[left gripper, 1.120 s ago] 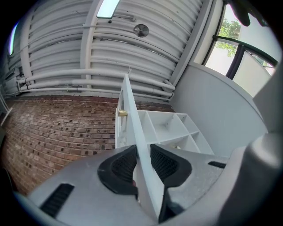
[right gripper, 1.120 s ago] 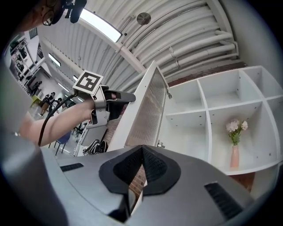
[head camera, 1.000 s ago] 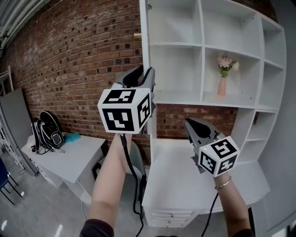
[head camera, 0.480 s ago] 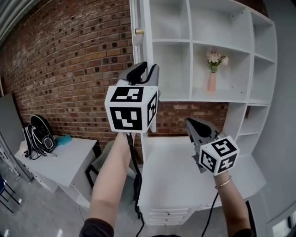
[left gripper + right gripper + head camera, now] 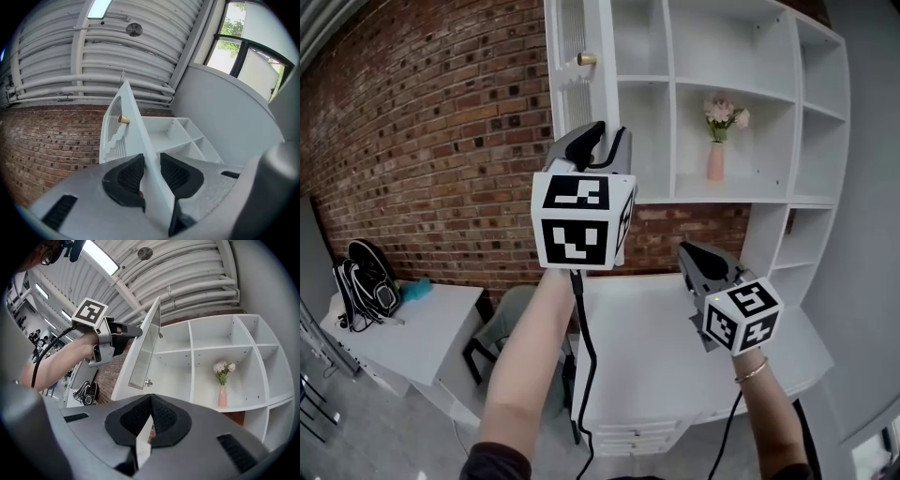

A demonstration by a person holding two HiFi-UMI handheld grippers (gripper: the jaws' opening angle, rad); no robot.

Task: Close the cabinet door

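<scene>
Swung since a second ago: cabinet door, then edge-on in the head view, now presenting its slatted outer face and brass knob at 12 o'clock. Shifted toward 9 o'clock in the same view: pink vase of flowers, now at 1 o'clock on a middle shelf of the white shelf unit.

Door not yet closed, standing out at an angle from the unit's left side, with open compartments to its right.

Left gripper: raised at the centre of the head view, marker cube facing the camera. Jaws just opened wider. Pads apart, one on either side of the door's edge, which runs between them unclamped. Black cable hanging from the gripper toward 6 o'clock.

Right gripper: at 4 o'clock in the head view, lower than the left and above the white desk. Jaws together with nothing between them, well apart from the door. In the right gripper view, left gripper and forearm at 10 o'clock, meeting the door's edge; vase at 3 o'clock.

Surroundings in the head view: brick wall at 10 o'clock; white side table at 8 o'clock, bearing a black backpack and a teal cloth.
</scene>
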